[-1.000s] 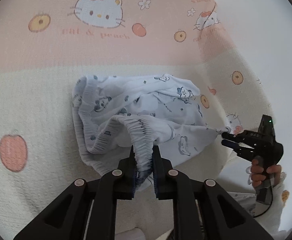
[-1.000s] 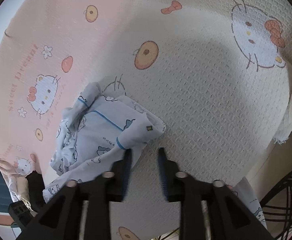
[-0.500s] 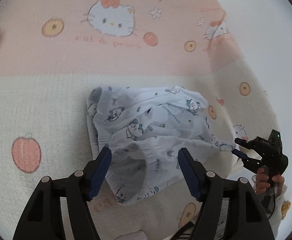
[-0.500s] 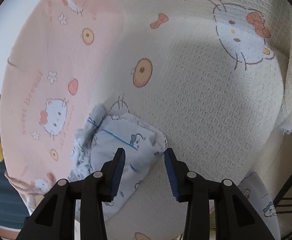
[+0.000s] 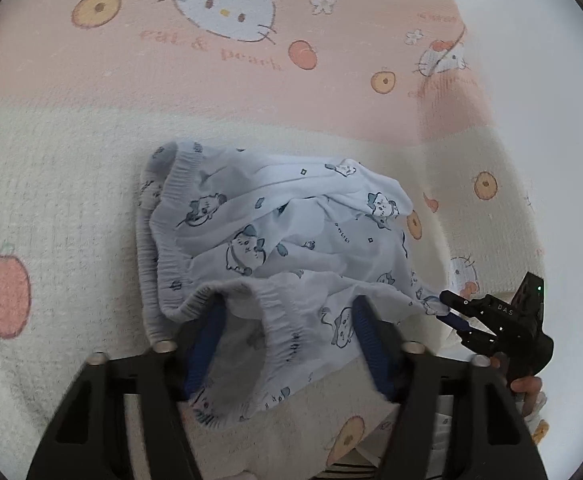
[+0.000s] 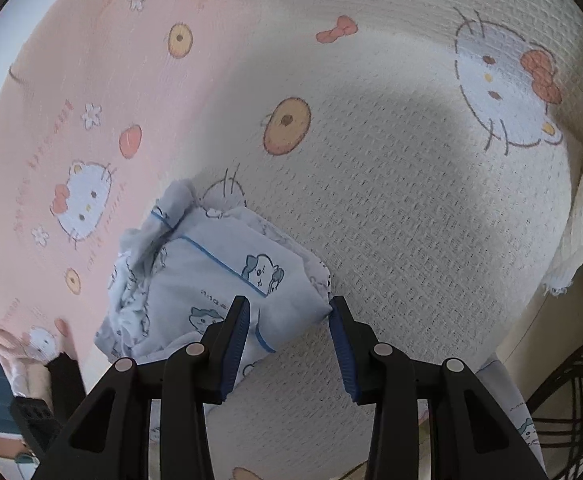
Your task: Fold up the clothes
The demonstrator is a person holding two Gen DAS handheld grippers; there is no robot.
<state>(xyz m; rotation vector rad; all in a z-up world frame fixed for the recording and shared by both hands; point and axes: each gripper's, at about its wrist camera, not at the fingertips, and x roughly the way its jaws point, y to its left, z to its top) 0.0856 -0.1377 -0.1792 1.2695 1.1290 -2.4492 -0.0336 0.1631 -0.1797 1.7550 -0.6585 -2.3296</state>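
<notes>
While the pale blue printed garment [image 5: 287, 248] lies bunched on the cream part of the cartoon-patterned blanket [image 5: 51, 184], just below the pink band, the fold appears only part done: one side is doubled over, the gathered elastic waistband [image 5: 251, 296] stands up in a loose loop, and the cloth is wrinkled rather than squared. In the left wrist view the left gripper [image 5: 287, 344] straddles that waistband loop; its jaws are closing, cloth lies between them, and the blue pads [image 5: 205, 340] do not yet press on it from both sides. In the right wrist view the right gripper [image 6: 287, 340] is at a middling width astride the garment's folded corner [image 6: 307, 300]; the cloth seems to touch the right-hand pad, yet whether it is pinched cannot be told. The same gripper appears at the right edge of the left wrist view, a hand [image 5: 525, 386] around its handle, its tips at the garment's stretched corner. Remaining work, judged from this layout: take up the waistband, lay it flat over the body of the garment, and smooth the stack. No container is visible; a further piece of similar printed cloth [image 6: 525, 428] shows at the lower right of the right wrist view, beside dark wire rods [image 6: 571, 412].
</notes>
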